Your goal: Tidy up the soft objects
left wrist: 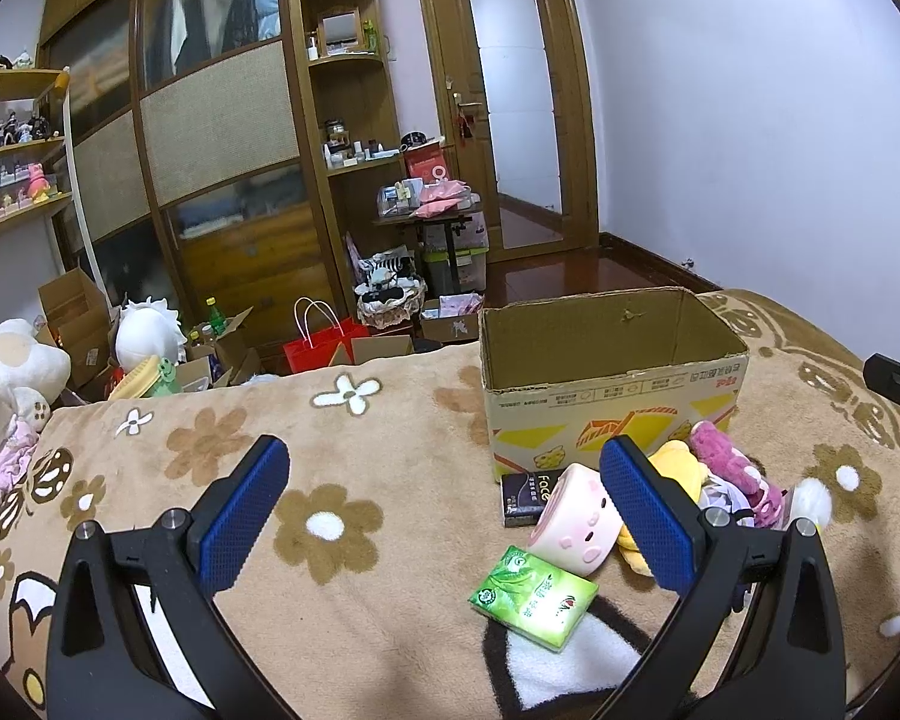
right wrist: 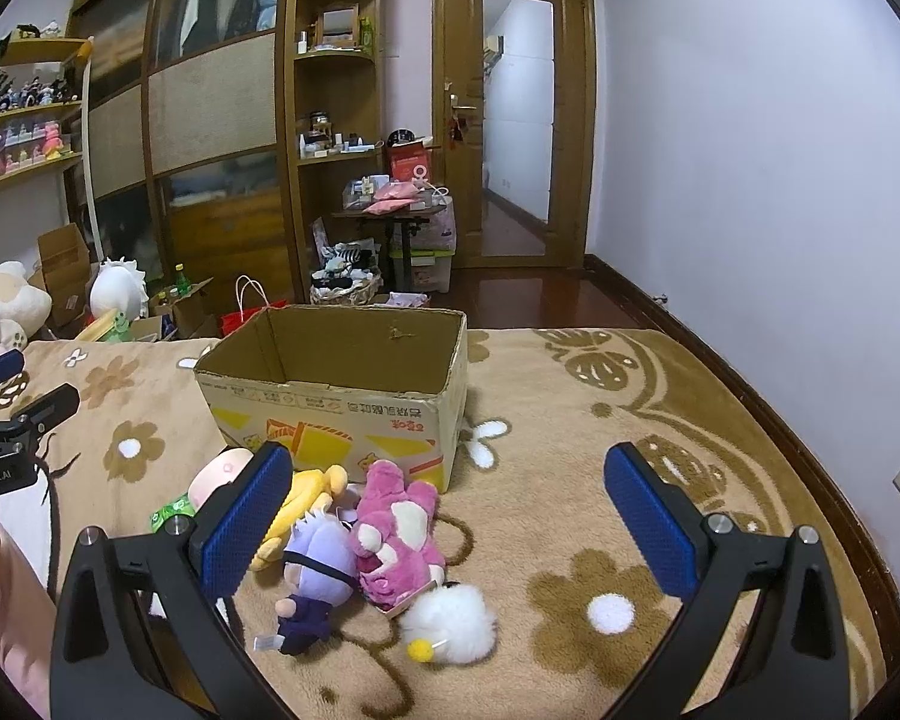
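On the bed:
Blanket [right wrist: 570, 480]: brown, flowered, it fills the foreground of both views; the widest bare stretch lies right of the box in the right wrist view and left of it in the left wrist view.
Box [right wrist: 342, 360]: open-topped cardboard, upright mid-blanket, nothing visible inside; its far side sits near the bed's foot edge, wood floor beyond.
Toys: heaped just before the box's front wall. Only the right wrist view shows the purple doll [right wrist: 318, 570] and white fluffy toy [right wrist: 450, 618] whole, beside the pink bear [right wrist: 396, 528] and yellow toy [right wrist: 306, 498].
Left wrist view only: green tissue pack [left wrist: 534, 597], pink pig roll [left wrist: 576, 519] and dark pack [left wrist: 525, 495] (lettered "face"), close together.
Left gripper [left wrist: 447, 516]: spread wide, holding nothing, over bare blanket left of the heap.
Right gripper [right wrist: 450, 522]: spread wide, empty, above the toys.
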The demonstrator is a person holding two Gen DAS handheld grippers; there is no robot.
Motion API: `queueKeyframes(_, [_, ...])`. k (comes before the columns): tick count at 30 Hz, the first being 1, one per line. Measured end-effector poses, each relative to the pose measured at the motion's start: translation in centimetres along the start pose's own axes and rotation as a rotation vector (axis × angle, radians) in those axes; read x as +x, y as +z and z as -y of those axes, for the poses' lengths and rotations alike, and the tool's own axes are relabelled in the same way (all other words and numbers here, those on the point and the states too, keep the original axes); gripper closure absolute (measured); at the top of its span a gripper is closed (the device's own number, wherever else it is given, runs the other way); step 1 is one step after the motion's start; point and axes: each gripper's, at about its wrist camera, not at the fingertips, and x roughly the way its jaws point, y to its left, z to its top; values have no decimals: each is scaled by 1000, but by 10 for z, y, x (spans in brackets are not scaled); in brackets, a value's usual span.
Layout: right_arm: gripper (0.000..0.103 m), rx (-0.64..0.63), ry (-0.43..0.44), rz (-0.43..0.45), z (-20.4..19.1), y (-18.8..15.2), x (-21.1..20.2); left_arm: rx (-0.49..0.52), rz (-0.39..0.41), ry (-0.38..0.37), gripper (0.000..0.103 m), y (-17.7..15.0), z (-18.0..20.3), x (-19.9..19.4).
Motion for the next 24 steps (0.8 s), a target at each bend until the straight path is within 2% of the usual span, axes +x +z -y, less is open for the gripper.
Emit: queueKeyframes(24, [0, -1, 1, -4, -2, -1, 2, 1, 2, 0, 1, 0, 0, -1])
